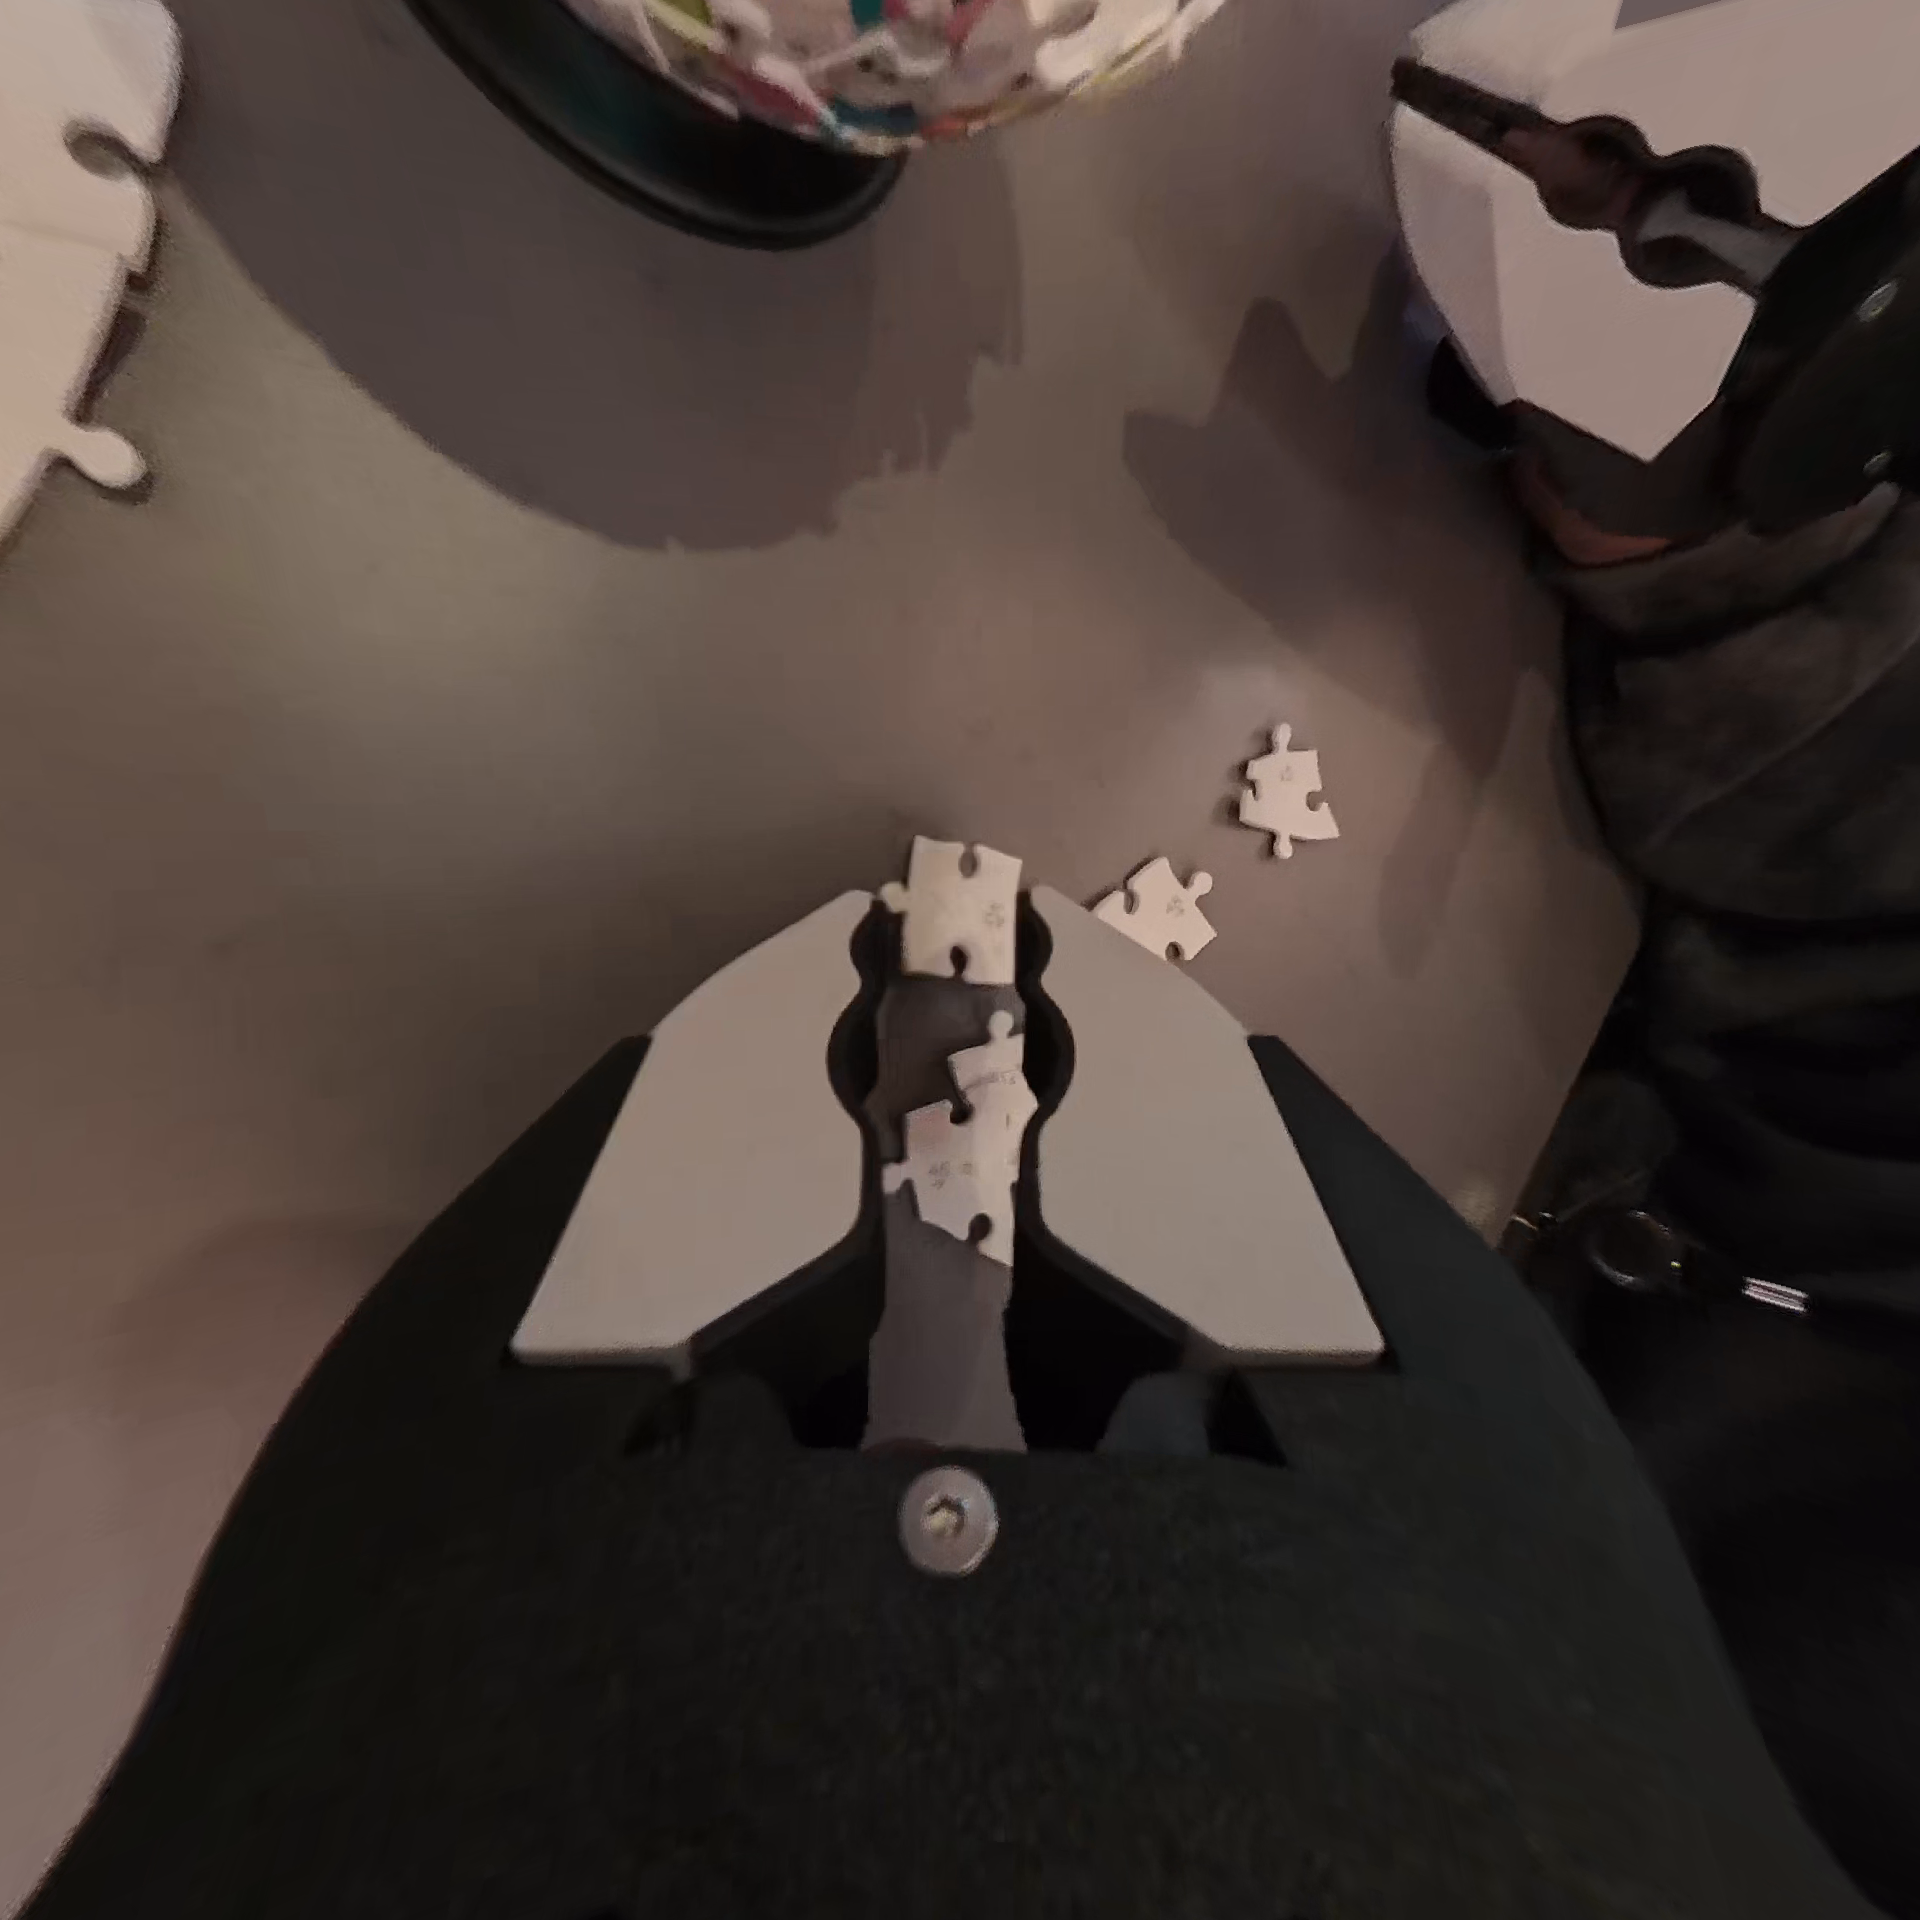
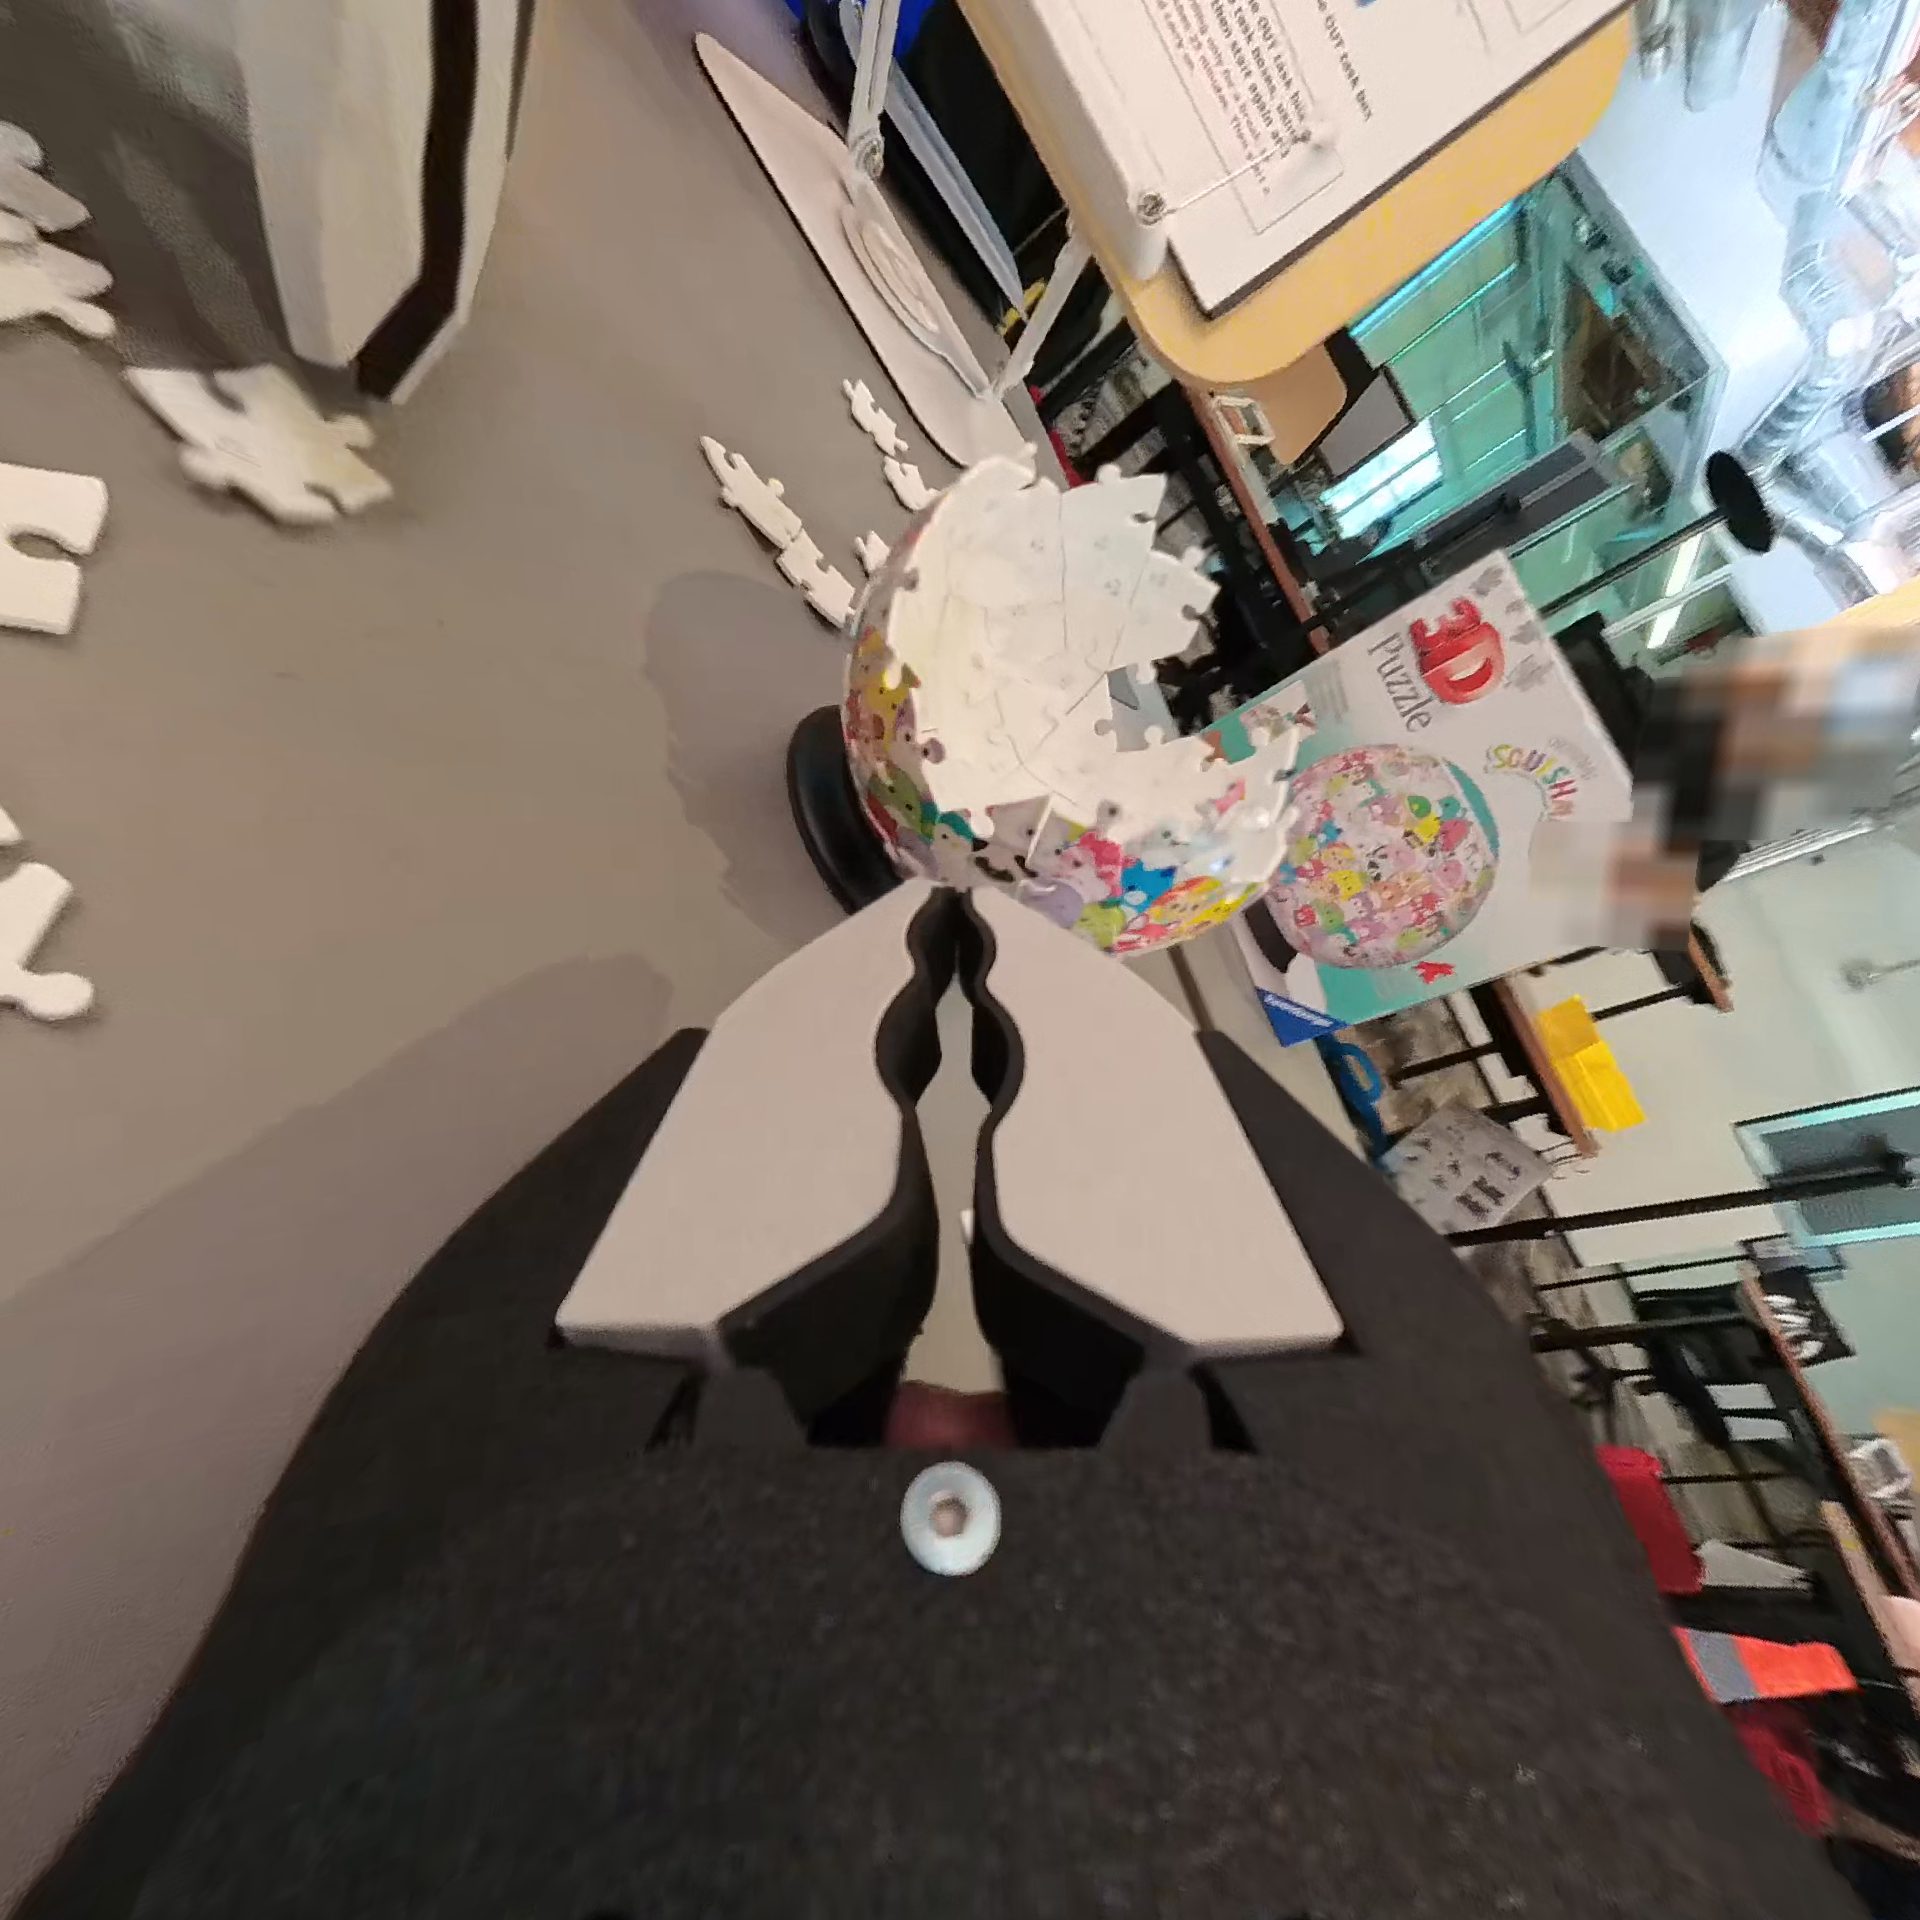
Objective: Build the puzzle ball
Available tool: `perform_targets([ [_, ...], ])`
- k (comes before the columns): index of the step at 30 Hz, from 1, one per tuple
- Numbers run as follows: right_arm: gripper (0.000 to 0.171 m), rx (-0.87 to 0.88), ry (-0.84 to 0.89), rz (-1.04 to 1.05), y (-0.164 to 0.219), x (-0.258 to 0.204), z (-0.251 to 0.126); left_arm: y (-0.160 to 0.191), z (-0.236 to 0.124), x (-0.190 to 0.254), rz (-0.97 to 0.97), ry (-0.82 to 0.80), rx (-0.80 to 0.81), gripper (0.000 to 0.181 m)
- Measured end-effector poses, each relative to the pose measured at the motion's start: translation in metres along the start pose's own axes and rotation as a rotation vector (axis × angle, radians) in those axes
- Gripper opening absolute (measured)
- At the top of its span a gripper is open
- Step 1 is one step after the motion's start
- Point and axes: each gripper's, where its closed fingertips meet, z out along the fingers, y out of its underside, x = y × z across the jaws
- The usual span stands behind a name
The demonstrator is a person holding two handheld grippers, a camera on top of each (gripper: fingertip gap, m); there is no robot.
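Note:
The half-built puzzle ball (image 2: 1049, 717) sits on a black ring stand (image 2: 821, 800), open side showing white piece backs, colourful outside. Its lower edge shows at the top of the left wrist view (image 1: 883, 73). My left gripper (image 1: 954, 920) is low over the grey table, shut on a white puzzle piece (image 1: 958, 927) held flat between its fingertips. Two more loose pieces (image 1: 971, 1143) lie on the table under its gap. My right gripper (image 2: 951, 920) is shut, its tips just at the ball's near rim; I see nothing held in it. It also shows in the left wrist view (image 1: 1538, 145).
Two loose pieces (image 1: 1158, 909) (image 1: 1286, 795) lie right of my left gripper. Large white foam puzzle shapes (image 2: 260, 447) lie at the left. A row of small pieces (image 2: 779, 520) lies behind the ball. The puzzle box (image 2: 1455, 790) stands past the table edge (image 2: 1195, 977). The gap from one gripper's tips to the other's is roughly 15 centimetres.

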Motion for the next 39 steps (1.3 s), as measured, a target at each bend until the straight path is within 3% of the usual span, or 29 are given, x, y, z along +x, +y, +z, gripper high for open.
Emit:
perform_targets([
  [6,0.0,-0.007,0.055,-0.05,0.005,0.012,0.009,-0.081,-0.031,0.037,0.25,-0.054,0.155,0.026],
  [10,0.0,-0.005,0.062,-0.086,0.004,0.013,0.016,-0.122,-0.011,0.02,0.327,-0.258,0.016,0.0],
  [12,0.0,-0.008,0.062,-0.106,0.004,0.013,0.019,-0.135,0.004,0.014,0.355,-0.328,-0.056,0.0],
  [17,0.0,0.004,0.077,-0.103,0.003,0.017,0.022,-0.144,0.033,0.005,0.467,-0.456,-0.202,0.0],
  [24,0.0,0.011,0.064,-0.072,0.004,0.018,0.023,-0.144,0.045,0.008,0.43,-0.371,-0.251,0.0],
  [39,0.0,0.008,0.048,-0.099,0.002,0.013,0.029,-0.137,0.047,0.014,0.439,-0.366,-0.29,0.0],
])
